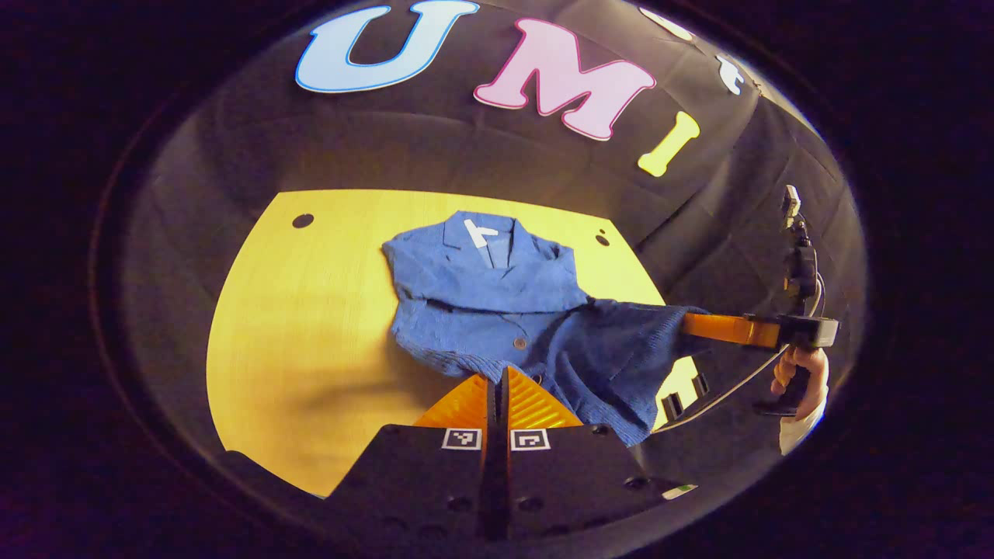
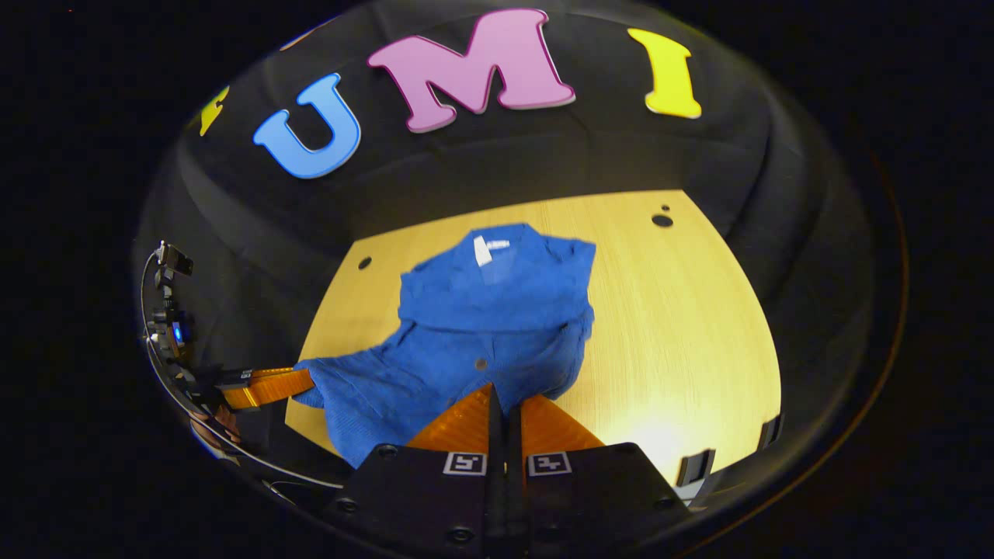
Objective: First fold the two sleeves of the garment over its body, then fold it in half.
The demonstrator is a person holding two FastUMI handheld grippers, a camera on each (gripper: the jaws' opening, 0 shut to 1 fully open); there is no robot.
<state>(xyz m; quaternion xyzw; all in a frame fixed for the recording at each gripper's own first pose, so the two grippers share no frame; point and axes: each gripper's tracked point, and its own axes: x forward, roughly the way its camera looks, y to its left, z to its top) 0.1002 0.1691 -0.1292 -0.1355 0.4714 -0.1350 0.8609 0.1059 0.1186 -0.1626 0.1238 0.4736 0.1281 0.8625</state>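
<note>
Both the left gripper (image 1: 497,380) and right gripper (image 2: 505,396) pinch the hem of the blue garment (image 1: 497,295), lying mid-table (image 1: 311,310) with its collar at twelve o'clock, so uneven lifting could, I judge, undo the folded sleeves.

Colours noted: blue garment on yellow table.
Garment (image 2: 497,310) was blue knit with a white neck tag (image 2: 483,250); table (image 2: 683,326) was pale yellow wood-grain.

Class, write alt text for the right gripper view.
A blue garment lies on a yellow table, its hem pinched by the right gripper and the left gripper.
</note>
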